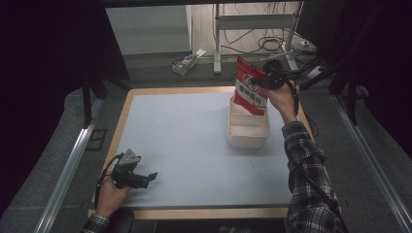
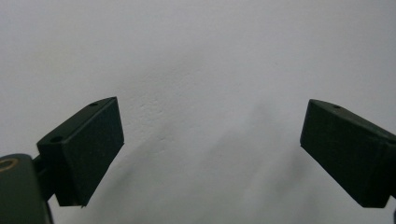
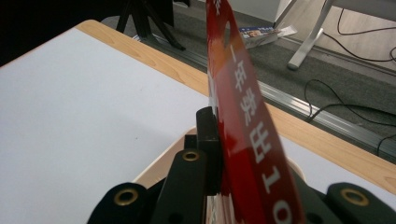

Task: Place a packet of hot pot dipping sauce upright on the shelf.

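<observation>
Two grippers work over a wide table point(image 1: 184, 145) whose pale grey-white top has a light wooden edge showing along its far and near sides. Toward the far right of that top sits a cream plastic bin point(image 1: 248, 127), long and open at the top, resting flat with its short end toward the person. Held in the air just above the far end of the bin is a red and white snack bag point(image 1: 251, 87), printed with white characters and a round emblem; its lower edge hangs down to about the bin's rim, though whether it touches the bin cannot be told. The right gripper point(image 1: 270, 80) pinches the bag at its upper right side, and in the right gripper view the bag point(image 3: 247, 126) is seen edge-on, clamped between the two black jaws pressed close against it. The right forearm in a plaid sleeve point(image 1: 306, 170) reaches up from the near right. Well apart from all this, the left gripper point(image 1: 150, 177) lies low at the near left corner of the table, held in the left hand point(image 1: 112, 196), and its jaws stand wide apart over bare tabletop with nothing between them. On the floor beyond the table lies a small box point(image 1: 185, 62).
</observation>
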### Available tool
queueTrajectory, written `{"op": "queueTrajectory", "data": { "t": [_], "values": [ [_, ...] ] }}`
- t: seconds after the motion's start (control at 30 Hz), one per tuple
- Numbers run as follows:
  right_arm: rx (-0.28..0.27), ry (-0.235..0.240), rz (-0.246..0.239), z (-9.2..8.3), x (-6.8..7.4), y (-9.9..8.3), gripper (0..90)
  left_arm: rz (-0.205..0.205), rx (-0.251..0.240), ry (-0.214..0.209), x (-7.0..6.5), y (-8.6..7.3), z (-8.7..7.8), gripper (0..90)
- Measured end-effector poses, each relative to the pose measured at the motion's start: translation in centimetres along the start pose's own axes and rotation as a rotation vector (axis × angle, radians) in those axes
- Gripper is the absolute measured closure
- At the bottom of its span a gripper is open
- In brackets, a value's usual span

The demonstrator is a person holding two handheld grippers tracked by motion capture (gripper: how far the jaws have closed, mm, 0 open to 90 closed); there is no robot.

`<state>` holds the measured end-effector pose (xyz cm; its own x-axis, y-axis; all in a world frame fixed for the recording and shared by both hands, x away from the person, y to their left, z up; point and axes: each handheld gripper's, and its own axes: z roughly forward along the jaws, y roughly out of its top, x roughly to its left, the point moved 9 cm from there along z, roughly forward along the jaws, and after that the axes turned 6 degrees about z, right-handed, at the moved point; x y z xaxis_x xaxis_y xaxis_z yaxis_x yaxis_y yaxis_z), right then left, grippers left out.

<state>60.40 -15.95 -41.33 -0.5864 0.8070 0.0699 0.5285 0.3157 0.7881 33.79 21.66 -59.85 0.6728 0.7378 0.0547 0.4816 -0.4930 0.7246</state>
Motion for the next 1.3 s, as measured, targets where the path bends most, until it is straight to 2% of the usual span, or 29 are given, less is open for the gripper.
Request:
{"op": "queueTrajectory", "data": {
  "t": [0.3,0.37,0.57,0.6,0.63,0.67,0.7,0.8,0.83,0.87,1.07,1.3],
  "values": [
    [0.013,0.002,0.006,1.2,-0.1,-1.0,87.4,-0.003,-0.002,-0.003,0.0,0.0,0.1,5.8],
    [-0.005,0.008,0.017,1.2,-0.2,-1.1,87.2,-0.002,-0.002,-0.003,0.0,0.0,0.1,5.8],
    [0.006,-0.027,0.010,1.1,-1.0,-1.5,81.7,0.005,0.006,-0.003,-0.1,0.0,0.1,5.8],
    [0.015,-0.044,0.005,1.1,-1.3,-1.7,73.6,0.006,0.008,-0.003,-0.1,-0.1,0.1,5.8],
    [0.015,-0.044,0.005,1.1,-1.3,-1.7,73.6,0.006,0.008,-0.003,-0.1,-0.1,0.1,5.8],
    [0.023,-0.050,0.009,1.2,-1.4,-1.8,62.9,0.006,0.008,-0.002,-0.1,-0.1,0.1,5.8],
    [0.026,-0.059,0.008,1.2,-1.5,-1.8,57.1,0.006,0.008,-0.002,-0.1,-0.1,0.1,5.8],
    [0.036,-0.070,0.001,1.2,-1.4,-1.7,43.4,0.005,0.007,-0.003,-0.1,-0.1,0.1,5.8],
    [0.036,-0.070,0.001,1.2,-1.4,-1.7,43.4,0.005,0.007,-0.003,-0.1,-0.1,0.1,5.7],
    [0.038,-0.076,-0.005,1.2,-1.2,-1.6,35.5,0.003,0.006,-0.005,-0.1,-0.1,0.1,5.7],
    [0.026,-0.074,-0.019,0.9,-0.9,-1.4,22.4,0.005,0.005,-0.010,-0.2,-0.1,0.1,5.7],
    [0.032,-0.059,-0.047,0.1,-0.3,-1.7,14.2,0.015,0.006,-0.011,-0.3,-0.1,0.1,5.8]
  ]
}}
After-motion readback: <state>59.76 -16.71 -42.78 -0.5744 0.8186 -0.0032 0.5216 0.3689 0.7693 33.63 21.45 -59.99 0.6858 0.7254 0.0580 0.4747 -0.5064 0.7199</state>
